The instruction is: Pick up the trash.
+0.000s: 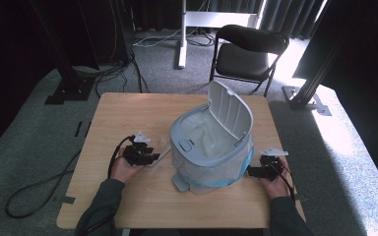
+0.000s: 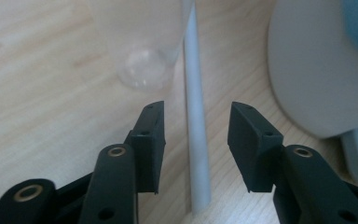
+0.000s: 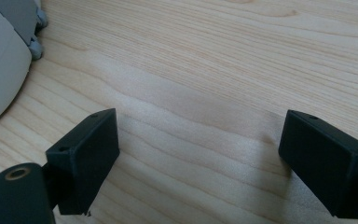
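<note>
High view: light wooden tabletop (image 1: 128, 113) w/ a grey-white plastic bin (image 1: 211, 147) in the middle, hinged lid up and leaning toward the far right, clear bag liner inside, blue band near its base. Left claw (image 1: 147, 156) sits just left of the bin; right claw (image 1: 254, 172) at the bin's right base. Black folding chair (image 1: 248, 51) and cables on the floor behind. No readable writing.

Left gripper view: thin white plastic rod (image 2: 196, 116) lies flat on the tabletop, long axis running straight away from the camera, near end between the jaws. Left claw about half open, pads not touching the rod. Clear plastic cup-like piece (image 2: 142, 56) just left of the rod, bin wall to the right.

Right gripper view: right claw wide open, nothing in it, bare wood between; bin edge at upper left.
</note>
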`<state>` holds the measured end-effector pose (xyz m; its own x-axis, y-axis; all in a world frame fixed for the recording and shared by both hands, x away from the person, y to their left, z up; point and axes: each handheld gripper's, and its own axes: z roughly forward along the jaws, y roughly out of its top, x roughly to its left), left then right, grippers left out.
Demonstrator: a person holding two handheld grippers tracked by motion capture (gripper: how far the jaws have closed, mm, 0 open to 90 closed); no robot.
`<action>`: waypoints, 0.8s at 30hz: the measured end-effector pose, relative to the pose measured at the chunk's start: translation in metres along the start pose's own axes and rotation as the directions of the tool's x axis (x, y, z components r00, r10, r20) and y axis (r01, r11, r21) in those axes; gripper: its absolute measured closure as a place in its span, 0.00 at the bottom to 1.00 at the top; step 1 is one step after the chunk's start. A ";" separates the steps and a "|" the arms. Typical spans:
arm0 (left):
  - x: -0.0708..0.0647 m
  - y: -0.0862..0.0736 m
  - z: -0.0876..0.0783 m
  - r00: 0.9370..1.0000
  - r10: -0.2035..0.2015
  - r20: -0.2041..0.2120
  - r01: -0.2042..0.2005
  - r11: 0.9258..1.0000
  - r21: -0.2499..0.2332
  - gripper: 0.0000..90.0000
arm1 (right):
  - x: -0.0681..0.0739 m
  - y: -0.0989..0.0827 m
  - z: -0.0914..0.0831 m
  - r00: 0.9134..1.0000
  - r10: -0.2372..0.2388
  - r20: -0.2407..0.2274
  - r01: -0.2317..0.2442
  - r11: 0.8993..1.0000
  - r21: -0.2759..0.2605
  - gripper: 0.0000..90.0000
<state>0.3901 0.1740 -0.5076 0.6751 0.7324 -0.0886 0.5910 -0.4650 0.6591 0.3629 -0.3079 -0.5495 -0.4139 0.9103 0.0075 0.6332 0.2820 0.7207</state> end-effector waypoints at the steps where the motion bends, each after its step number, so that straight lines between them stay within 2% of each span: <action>1: 0.000 -0.001 0.001 1.000 -0.001 0.000 0.001 1.000 0.007 0.66 | 0.000 0.000 0.000 1.000 0.000 0.000 0.000 1.000 0.000 0.12; 5: 0.000 -0.001 0.004 1.000 0.001 -0.001 -0.001 1.000 0.024 0.68 | 0.000 0.000 0.000 1.000 0.000 0.000 0.000 1.000 0.000 0.12; 7: -0.001 -0.001 0.009 1.000 0.018 -0.007 -0.018 0.998 0.059 0.70 | 0.000 0.000 0.000 1.000 0.000 0.000 0.000 1.000 0.000 0.12; 13: -0.002 0.001 0.014 1.000 0.031 -0.007 -0.030 0.994 0.101 0.74 | 0.000 0.000 0.000 1.000 0.000 0.000 0.000 1.000 0.000 0.12; 16: -0.003 0.001 0.017 0.999 0.046 -0.015 -0.043 0.989 0.143 0.75 | 0.000 0.000 0.000 1.000 0.000 0.000 0.000 1.000 0.000 0.12; 19: -0.002 0.001 0.017 0.999 0.044 -0.008 -0.042 0.987 0.152 0.76 | 0.000 0.000 0.000 1.000 0.000 0.000 0.000 1.000 0.000 0.12; 22: -0.002 0.003 0.017 0.998 0.055 -0.021 -0.050 0.983 0.174 0.77 | 0.000 0.000 0.000 1.000 0.000 0.000 0.000 1.000 0.000 0.12; 24: -0.004 0.006 0.017 0.996 0.082 -0.036 -0.073 0.975 0.208 0.78 | 0.000 0.000 0.000 1.000 0.000 0.000 0.000 1.000 0.000 0.12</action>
<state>0.3983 0.1605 -0.5159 0.7050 0.7092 -0.0078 0.6194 -0.6102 0.4940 0.3630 -0.3079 -0.5495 -0.4139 0.9103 0.0075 0.6331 0.2819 0.7209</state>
